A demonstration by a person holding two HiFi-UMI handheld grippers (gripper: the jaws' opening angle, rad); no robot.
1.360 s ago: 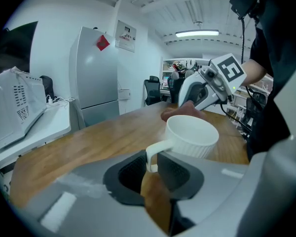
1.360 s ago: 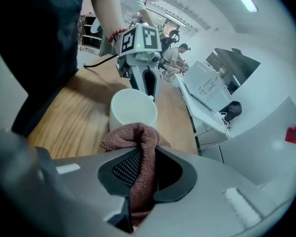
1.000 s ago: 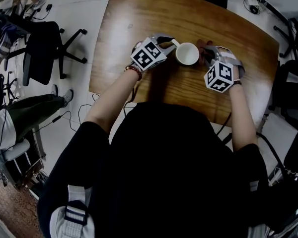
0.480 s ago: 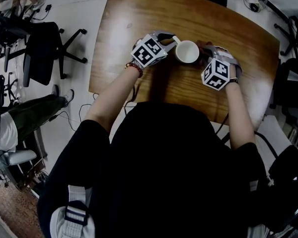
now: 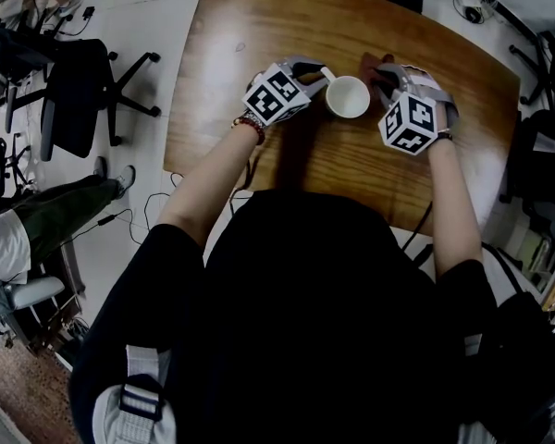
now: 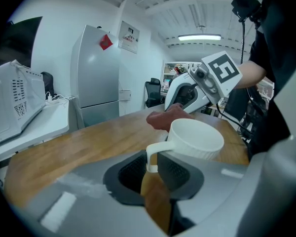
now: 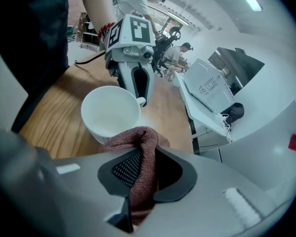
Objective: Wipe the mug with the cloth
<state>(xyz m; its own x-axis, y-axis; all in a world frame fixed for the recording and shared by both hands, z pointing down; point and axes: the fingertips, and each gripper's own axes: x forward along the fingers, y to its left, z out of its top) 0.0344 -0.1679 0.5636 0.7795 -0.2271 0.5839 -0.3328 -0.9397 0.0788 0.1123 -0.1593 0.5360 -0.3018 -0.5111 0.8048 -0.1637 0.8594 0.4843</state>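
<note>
The left gripper (image 6: 152,171) pinches the handle (image 6: 154,153) of a white mug (image 6: 195,139) between its fingers. The mug is upright just beyond the fingertips, above a wooden table (image 6: 64,152). Behind it, a reddish cloth (image 6: 162,119) hangs at the right gripper (image 6: 173,107).

Head view — cloth (image 5: 372,67) mostly hidden behind right tongs (image 5: 387,81).

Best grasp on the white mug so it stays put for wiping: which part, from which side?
The handle, from the mug's left in the head view. It juts out sideways as a thin loop that jaws can span; the body is wide and round. The left gripper is shut on it so, leaving rim and opposite wall free for the cloth in the right gripper.
</note>
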